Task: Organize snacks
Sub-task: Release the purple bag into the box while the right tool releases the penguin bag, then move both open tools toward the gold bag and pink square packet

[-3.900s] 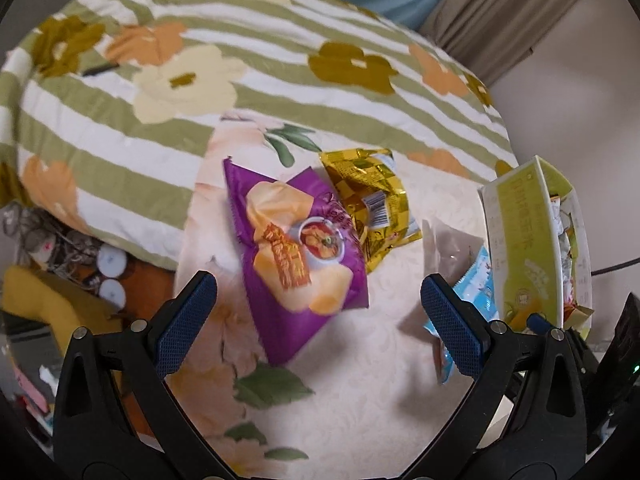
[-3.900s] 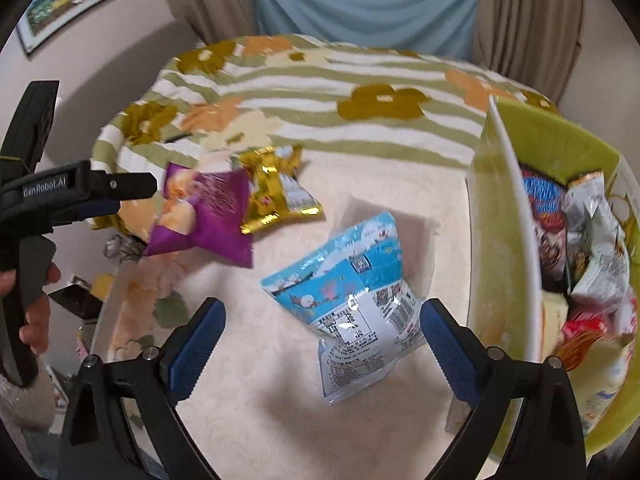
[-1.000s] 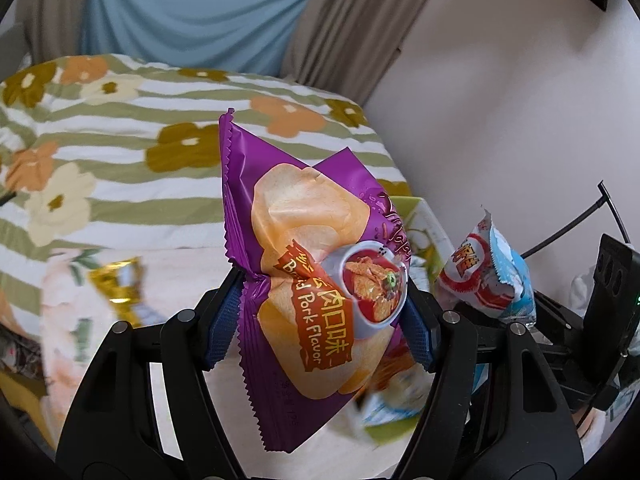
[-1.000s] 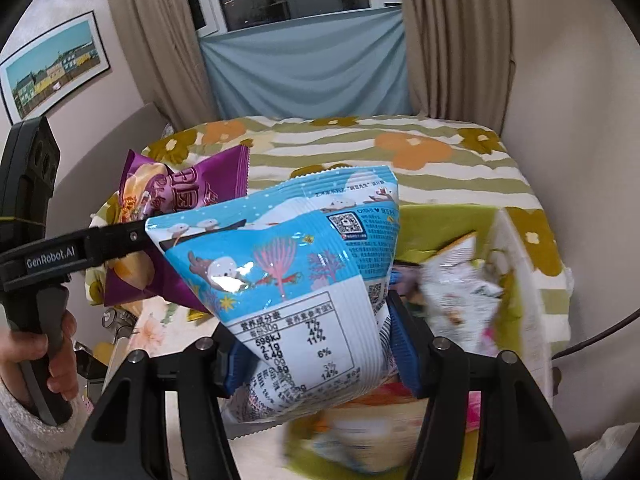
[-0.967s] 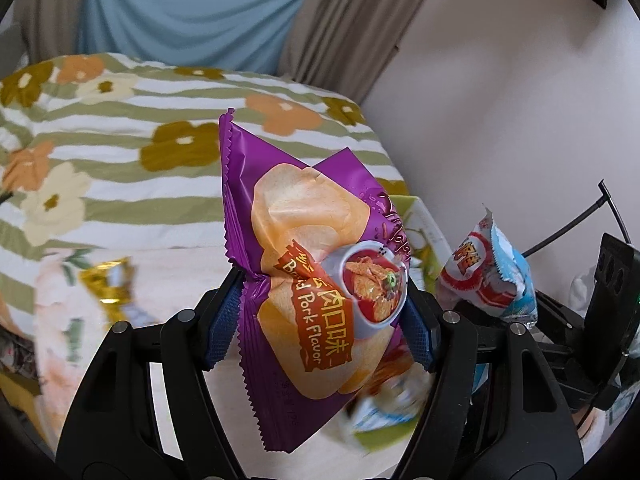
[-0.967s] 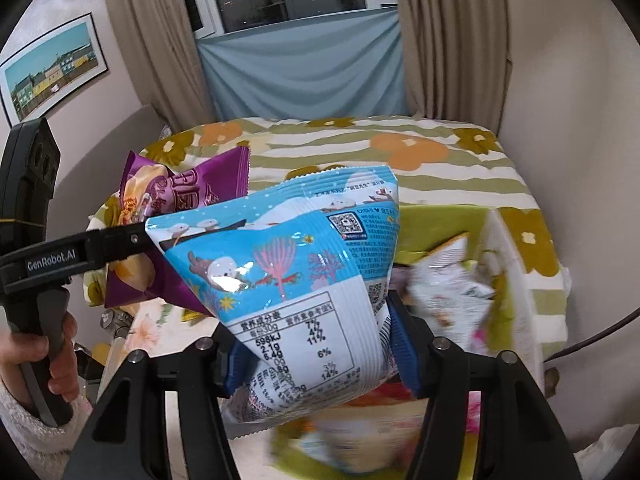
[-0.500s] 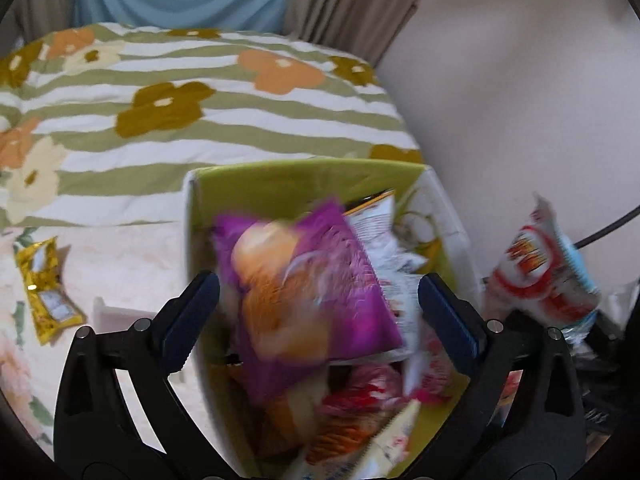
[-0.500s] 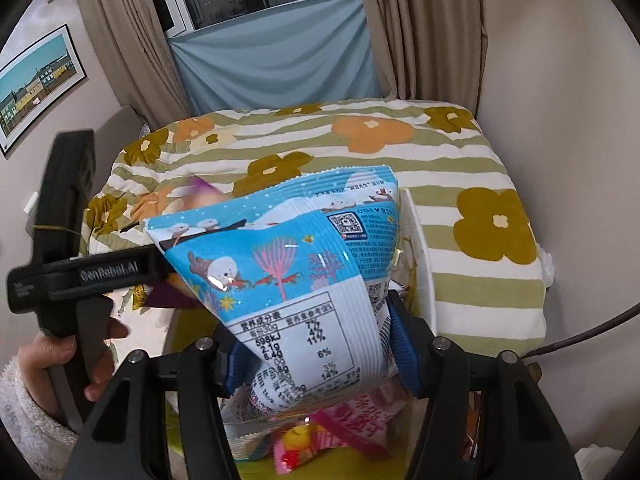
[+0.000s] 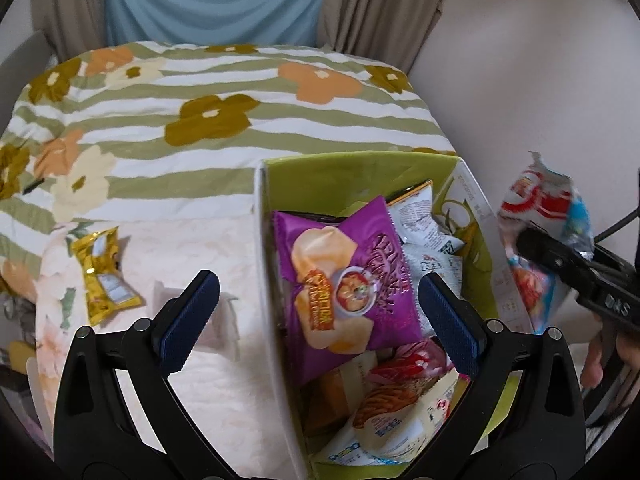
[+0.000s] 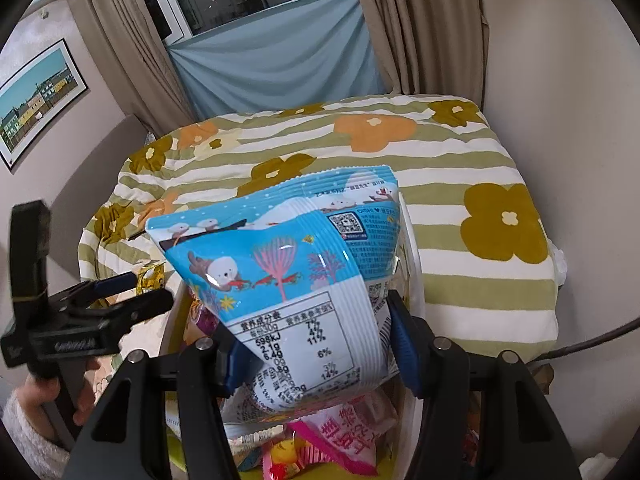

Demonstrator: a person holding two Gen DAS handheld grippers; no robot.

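Observation:
The purple chip bag (image 9: 352, 284) lies on top of several snack packs inside the green box (image 9: 360, 172). My left gripper (image 9: 316, 320) is open and empty just above the box. My right gripper (image 10: 316, 344) is shut on a blue and white snack bag (image 10: 296, 264), held above the box's right side; that bag also shows in the left wrist view (image 9: 544, 216). A gold snack pack (image 9: 104, 272) lies on the cream cloth left of the box.
The box stands on a cream floral cloth (image 9: 180, 360) next to a green-striped flowered bedspread (image 9: 200, 92). A beige wall (image 9: 540, 60) is close on the right. Curtains (image 10: 260, 40) hang behind the bed.
My left gripper has opened and let the purple chip bag fall into the green box. My right gripper has carried the blue bag over the box.

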